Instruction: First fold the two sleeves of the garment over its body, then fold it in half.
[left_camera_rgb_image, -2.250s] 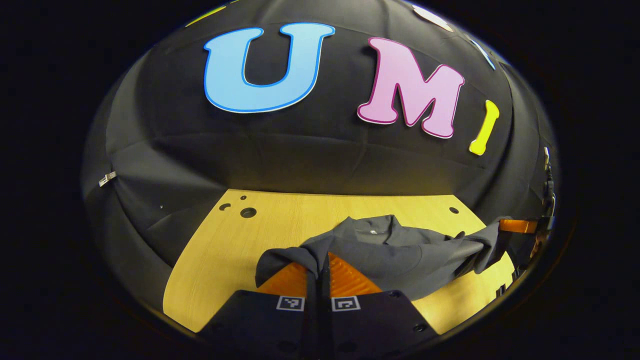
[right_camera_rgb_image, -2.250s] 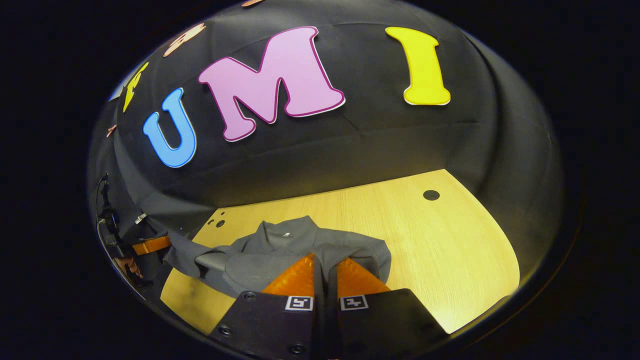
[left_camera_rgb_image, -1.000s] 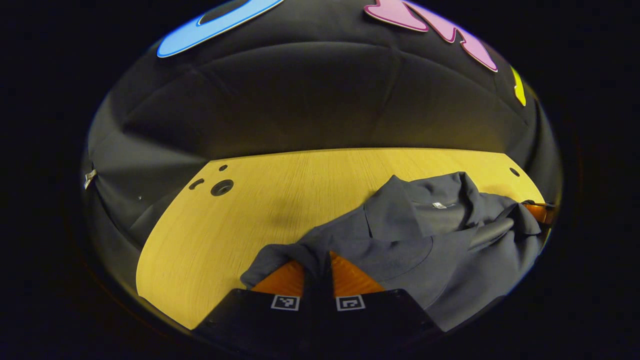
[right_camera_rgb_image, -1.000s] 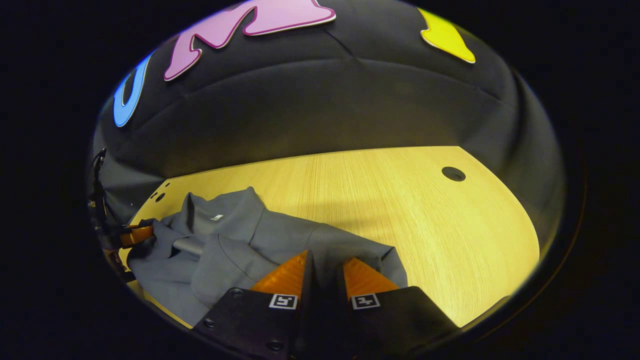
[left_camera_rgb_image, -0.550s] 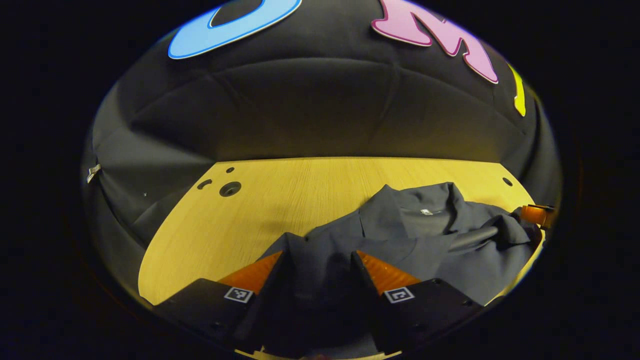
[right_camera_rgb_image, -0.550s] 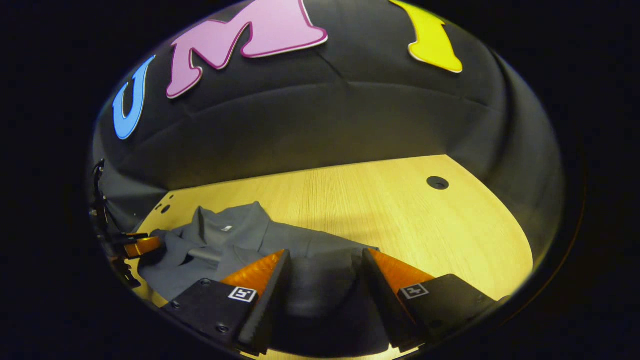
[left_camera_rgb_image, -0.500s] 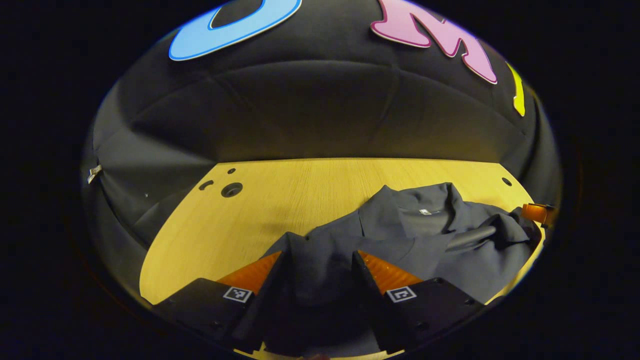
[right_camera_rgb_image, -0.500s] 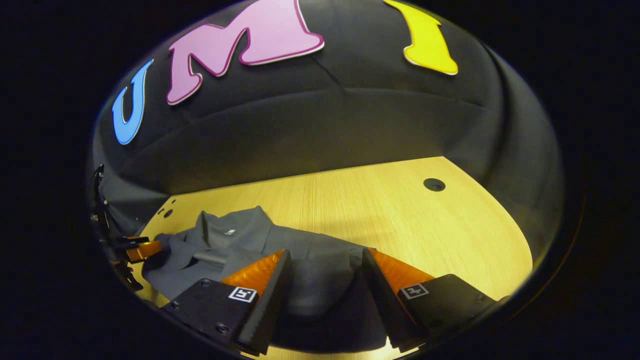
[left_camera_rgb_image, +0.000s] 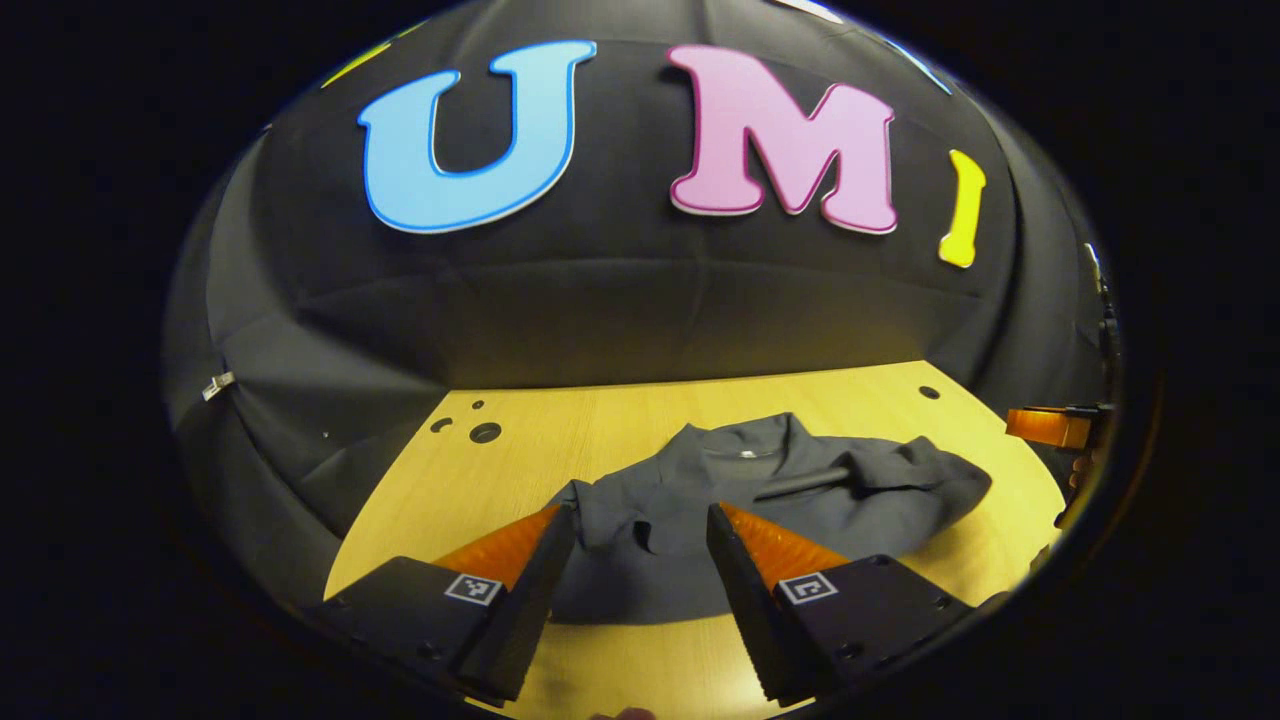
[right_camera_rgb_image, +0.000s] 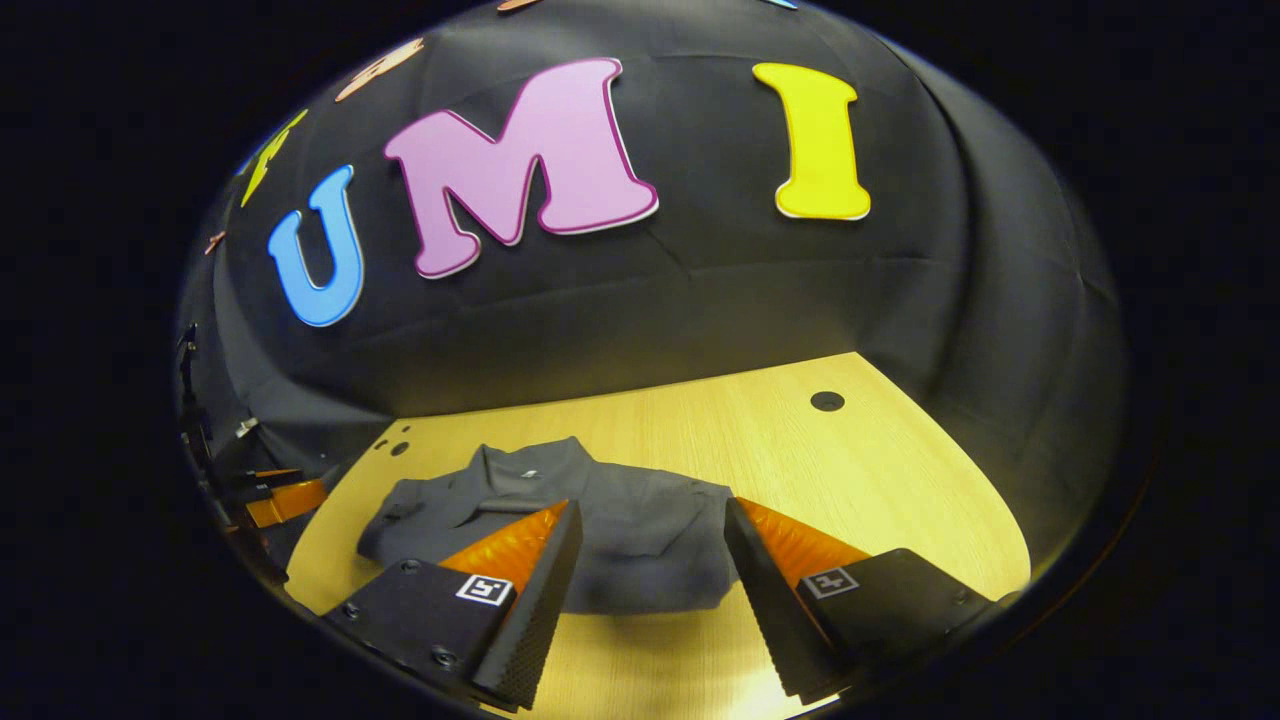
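A dark grey garment (left_camera_rgb_image: 760, 505) lies folded in a rumpled heap on the wooden table (left_camera_rgb_image: 560, 440), collar toward the far wall. In the left gripper view my left gripper (left_camera_rgb_image: 640, 520) hovers open just short of the garment's near left edge, nothing between its fingers. The right gripper view shows the same garment (right_camera_rgb_image: 610, 525) with my right gripper (right_camera_rgb_image: 650, 515) open over its near edge, holding nothing. The other gripper's fingers (left_camera_rgb_image: 1045, 425) show far right in the left gripper view, and the left gripper's fingers (right_camera_rgb_image: 285, 500) show far left in the right gripper view.
The table has round holes at its far left (left_camera_rgb_image: 485, 432) and far right (right_camera_rgb_image: 827, 401). Black cloth walls close the booth behind and at both sides. Bare wood lies to the right of the garment in the right gripper view.
Both grippers carried the garment's near edge forward over its body, then opened and let go. Since then both have drawn back and lifted, leaving the garment lying folded on the table.
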